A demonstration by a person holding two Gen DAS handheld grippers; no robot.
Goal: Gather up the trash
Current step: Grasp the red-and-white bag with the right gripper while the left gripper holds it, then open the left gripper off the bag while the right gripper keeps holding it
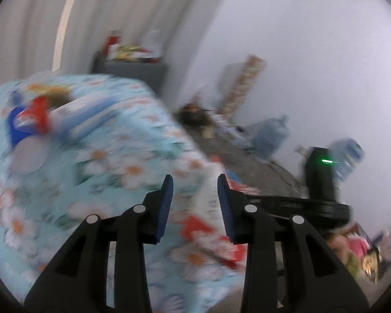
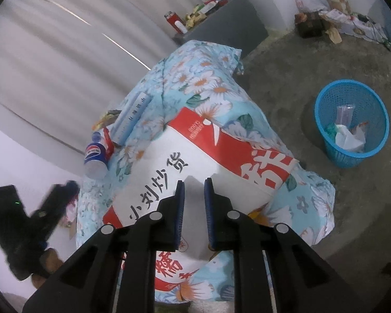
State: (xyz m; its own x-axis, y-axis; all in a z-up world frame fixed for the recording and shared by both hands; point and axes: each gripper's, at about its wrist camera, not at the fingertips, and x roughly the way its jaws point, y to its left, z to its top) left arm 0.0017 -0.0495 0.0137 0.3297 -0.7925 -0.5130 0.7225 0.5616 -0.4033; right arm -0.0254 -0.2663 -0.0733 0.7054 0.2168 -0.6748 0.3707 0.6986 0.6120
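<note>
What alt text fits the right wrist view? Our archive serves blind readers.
The right gripper closes on a fold of a red-and-white paper bag lying on a floral-clothed table. A Pepsi cup lies at the table's left edge, and a blue mesh wastebasket holding trash stands on the floor to the right.

A flat white-and-red paper bag [image 2: 195, 156] printed with black characters lies on the floral-covered table's near edge. At the far-left edge, a blue paper cup [image 2: 95, 156] lies tipped beside a pale blue box [image 2: 133, 117]. A blue mesh basket [image 2: 352, 122] holding scraps stands on the floor.
</note>
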